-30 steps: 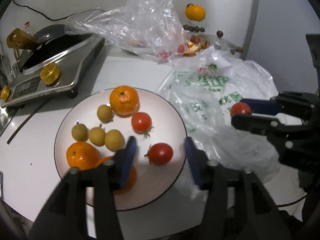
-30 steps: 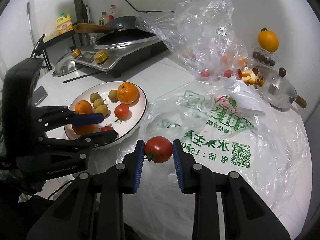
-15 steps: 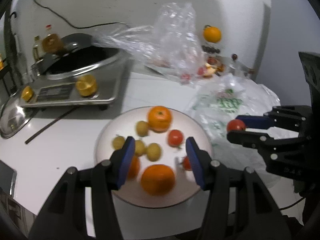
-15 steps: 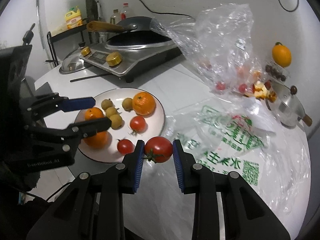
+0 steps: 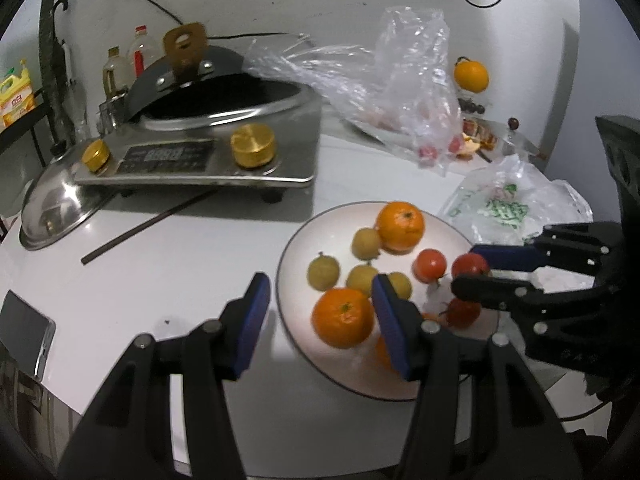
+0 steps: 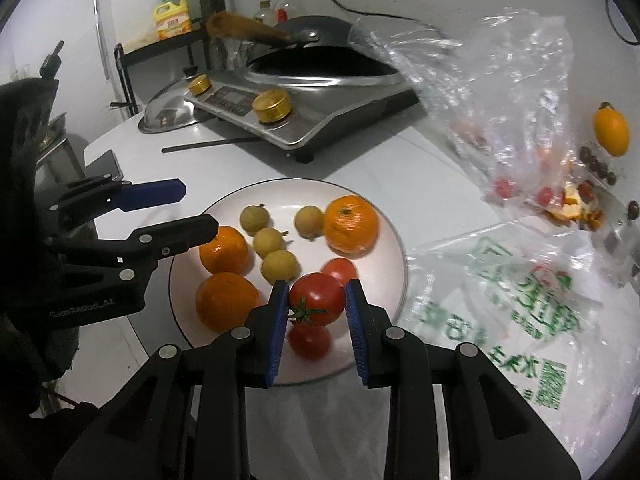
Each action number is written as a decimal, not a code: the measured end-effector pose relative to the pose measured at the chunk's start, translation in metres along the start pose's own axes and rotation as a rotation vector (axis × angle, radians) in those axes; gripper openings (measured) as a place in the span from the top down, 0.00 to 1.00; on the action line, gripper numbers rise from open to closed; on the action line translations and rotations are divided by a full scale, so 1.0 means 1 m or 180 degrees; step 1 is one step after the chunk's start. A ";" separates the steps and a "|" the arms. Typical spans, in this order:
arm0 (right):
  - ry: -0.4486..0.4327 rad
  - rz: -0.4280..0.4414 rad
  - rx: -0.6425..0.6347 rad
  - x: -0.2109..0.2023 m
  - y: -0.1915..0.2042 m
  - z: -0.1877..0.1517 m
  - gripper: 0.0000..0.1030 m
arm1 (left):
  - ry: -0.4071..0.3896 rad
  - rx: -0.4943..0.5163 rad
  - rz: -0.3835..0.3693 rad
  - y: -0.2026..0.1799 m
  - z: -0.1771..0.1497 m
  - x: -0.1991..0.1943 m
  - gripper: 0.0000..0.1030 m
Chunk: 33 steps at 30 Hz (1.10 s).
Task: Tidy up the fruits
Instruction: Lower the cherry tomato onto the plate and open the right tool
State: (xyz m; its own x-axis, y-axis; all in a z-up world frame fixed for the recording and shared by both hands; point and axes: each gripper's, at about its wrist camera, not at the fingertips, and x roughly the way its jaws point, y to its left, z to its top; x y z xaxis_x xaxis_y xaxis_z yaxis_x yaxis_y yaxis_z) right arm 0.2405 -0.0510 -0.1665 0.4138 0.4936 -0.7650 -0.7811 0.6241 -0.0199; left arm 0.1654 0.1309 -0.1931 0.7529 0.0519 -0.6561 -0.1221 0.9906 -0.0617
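Both grippers have swung over the round white plate [image 6: 396, 248]; right gripper [image 6: 317, 306] clamps a glossy tomato [image 6: 317, 298] above it, left gripper [image 5: 318, 304] gapes empty beside dimpled oranges [image 5: 342, 322].

Not much is readable here. The crumpled clear plastic bag with green print [image 6: 516, 312], lower right of the right wrist view, carries big green Chinese characters seen upside down; I can make out 水 and 主. Its small print and the yellow bottle's label [image 6: 173, 20], upper left, are too blurry.
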 end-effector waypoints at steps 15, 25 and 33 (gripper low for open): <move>0.0148 0.0080 -0.0012 0.029 0.007 0.004 0.70 | 0.0044 -0.0081 0.0003 0.013 -0.005 0.007 0.47; 0.0171 0.0085 0.0050 0.029 0.003 0.003 0.70 | 0.0061 -0.0057 -0.0006 0.011 -0.005 0.009 0.47; 0.0145 0.0031 0.0085 0.021 0.001 -0.002 0.63 | 0.0081 -0.0016 -0.0012 0.003 -0.006 0.005 0.47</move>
State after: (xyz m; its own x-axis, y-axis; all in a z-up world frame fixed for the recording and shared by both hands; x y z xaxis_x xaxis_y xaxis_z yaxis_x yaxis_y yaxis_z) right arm 0.2472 -0.0410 -0.1843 0.3839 0.4719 -0.7937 -0.7721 0.6355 0.0044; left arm 0.1654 0.1331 -0.2011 0.7367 0.0447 -0.6748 -0.1225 0.9901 -0.0681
